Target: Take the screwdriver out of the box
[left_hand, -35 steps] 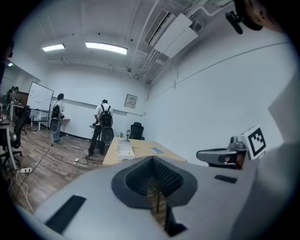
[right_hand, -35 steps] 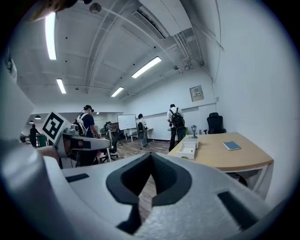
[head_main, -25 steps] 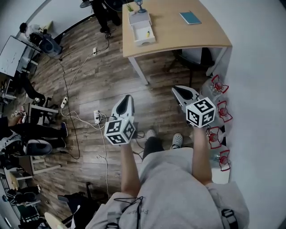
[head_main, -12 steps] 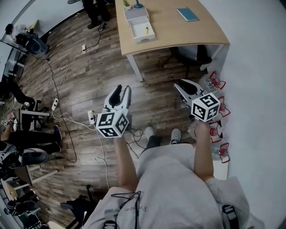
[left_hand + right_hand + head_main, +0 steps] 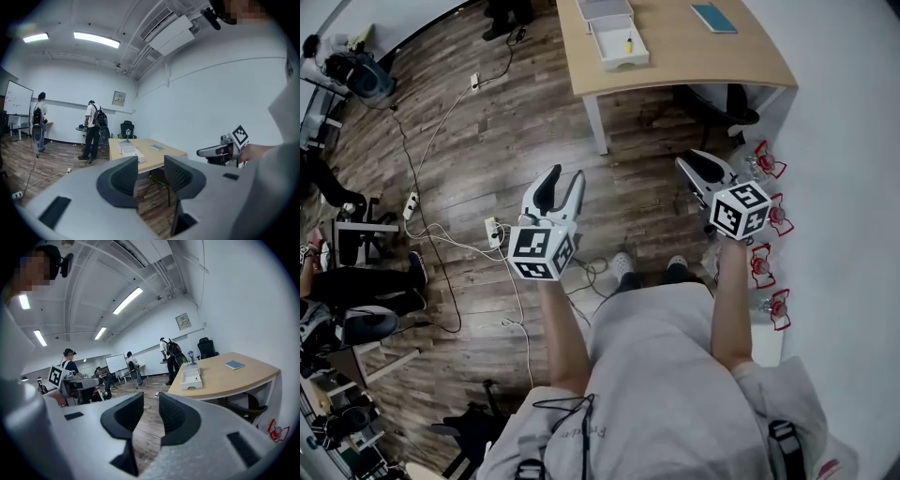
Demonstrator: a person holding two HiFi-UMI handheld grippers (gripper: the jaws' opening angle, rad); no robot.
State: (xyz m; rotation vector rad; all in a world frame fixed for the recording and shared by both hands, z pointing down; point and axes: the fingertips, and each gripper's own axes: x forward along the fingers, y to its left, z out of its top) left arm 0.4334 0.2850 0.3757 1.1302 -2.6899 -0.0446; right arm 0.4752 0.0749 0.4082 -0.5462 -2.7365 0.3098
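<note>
A white open box (image 5: 619, 42) stands on the wooden table (image 5: 694, 56) at the top of the head view, with a small yellow screwdriver (image 5: 629, 43) lying in it. Both grippers hang over the floor, well short of the table. My left gripper (image 5: 562, 180) is opening its jaws, with nothing between them. My right gripper (image 5: 696, 159) is opening too, narrower, also empty. The right gripper view shows the box (image 5: 192, 378) and screwdriver (image 5: 196, 378) far beyond my right gripper (image 5: 151, 413). The left gripper view has the box (image 5: 126, 149) beyond my left gripper (image 5: 150, 169).
A blue book (image 5: 713, 17) lies on the table's right part. A dark chair (image 5: 722, 98) sits under the table. Red-capped bottles (image 5: 769, 220) line the right wall. Cables and a power strip (image 5: 492, 230) lie on the wooden floor at left. People (image 5: 93, 129) stand far behind.
Both grippers' jaws have gone from shut to parted, the left one wider. The person has stepped forward, and the table has shifted toward the top edge of the head view.
</note>
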